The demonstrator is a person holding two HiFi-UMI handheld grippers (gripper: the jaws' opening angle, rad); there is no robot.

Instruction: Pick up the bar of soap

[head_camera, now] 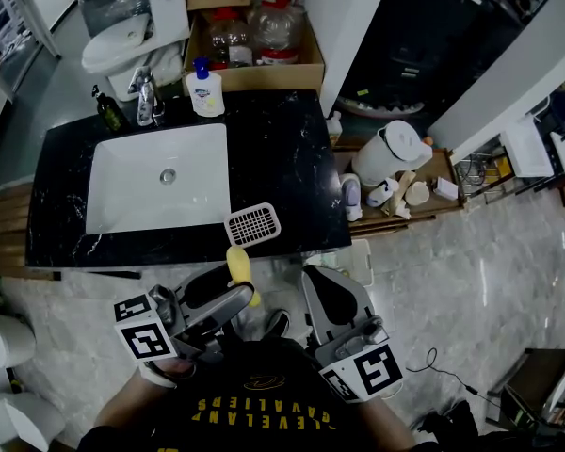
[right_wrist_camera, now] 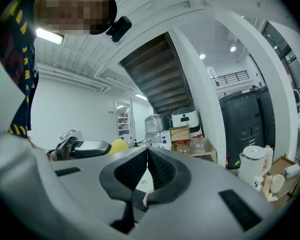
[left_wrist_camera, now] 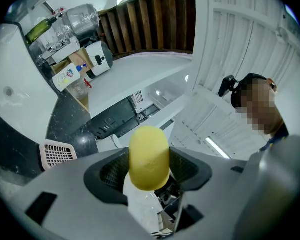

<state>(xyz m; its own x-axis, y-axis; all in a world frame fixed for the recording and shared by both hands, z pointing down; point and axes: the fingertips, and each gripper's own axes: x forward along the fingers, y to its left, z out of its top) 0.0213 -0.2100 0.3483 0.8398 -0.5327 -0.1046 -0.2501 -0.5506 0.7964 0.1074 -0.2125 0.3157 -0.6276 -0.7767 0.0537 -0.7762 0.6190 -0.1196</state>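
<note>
The yellow bar of soap [head_camera: 240,265] is held off the counter, just in front of the black marble countertop's [head_camera: 287,139] front edge. My left gripper [head_camera: 244,290] is shut on it, one pad on each broad side. In the left gripper view the soap [left_wrist_camera: 149,156] stands on end between the black pads of the left gripper [left_wrist_camera: 149,170], its top poking above them. The right gripper view catches the soap [right_wrist_camera: 119,145] at the left. My right gripper [head_camera: 320,282] hangs to the right of the soap with its jaws closed and nothing between them; in its own view the right gripper [right_wrist_camera: 148,153] shows its pads touching.
A slatted soap dish [head_camera: 253,223] lies empty at the counter's front edge. Behind it are a white sink [head_camera: 122,191], a faucet [head_camera: 147,97], a pump bottle [head_camera: 205,90] and a dark bottle [head_camera: 108,109]. A white kettle [head_camera: 391,153] stands on a low shelf at the right.
</note>
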